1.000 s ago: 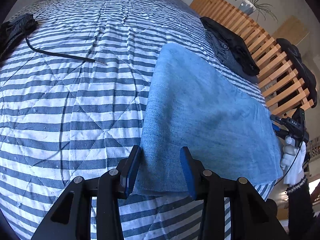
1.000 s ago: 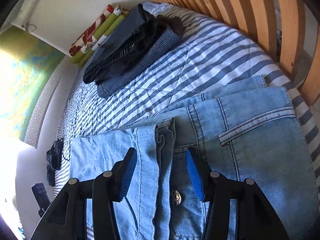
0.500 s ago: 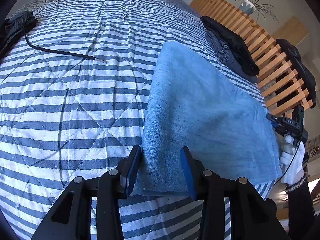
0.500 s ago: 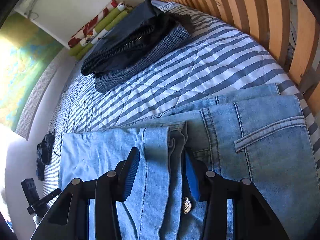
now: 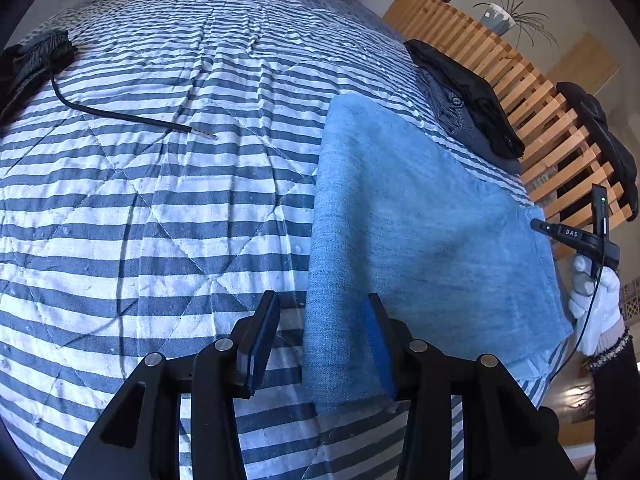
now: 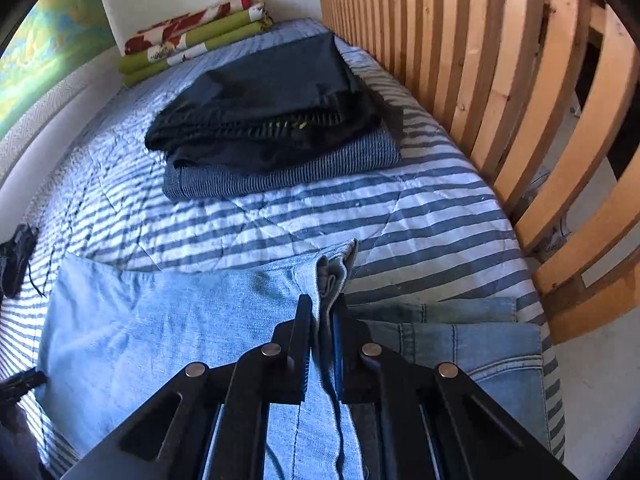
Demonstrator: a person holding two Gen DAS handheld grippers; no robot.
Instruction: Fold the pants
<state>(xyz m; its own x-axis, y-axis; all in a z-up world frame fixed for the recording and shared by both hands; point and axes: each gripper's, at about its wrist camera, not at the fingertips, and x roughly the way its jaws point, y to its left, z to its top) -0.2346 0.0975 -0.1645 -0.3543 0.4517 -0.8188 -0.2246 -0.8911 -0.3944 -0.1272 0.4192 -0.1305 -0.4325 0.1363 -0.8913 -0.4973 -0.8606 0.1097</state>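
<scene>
Light blue denim pants (image 5: pixel 420 220) lie folded on the striped bedcover (image 5: pixel 160 220). My left gripper (image 5: pixel 320 340) is open at the near corner of the pants, and the folded edge runs between its fingers, close to the right pad (image 5: pixel 378 344). In the right wrist view my right gripper (image 6: pixel 322 316) is shut on a bunched hem edge of the pants (image 6: pixel 332 272), which stands up out of the jaws. The waist part with a back pocket (image 6: pixel 480 352) lies flat to the right. A white-gloved hand (image 5: pixel 596 304) holds the right gripper (image 5: pixel 576 236) at the far side.
A stack of dark folded clothes (image 6: pixel 272 120) sits farther up the bed. A wooden slatted frame (image 6: pixel 520 100) borders the bed's right side. Folded green and floral blankets (image 6: pixel 192 40) lie at the head. A black cable (image 5: pixel 120 116) and a dark bundle (image 5: pixel 28 64) lie on the left.
My right gripper has shut on the pants' hem edge and its view has tilted up along the bed. My left gripper stays open and has shifted slightly left of the fold.
</scene>
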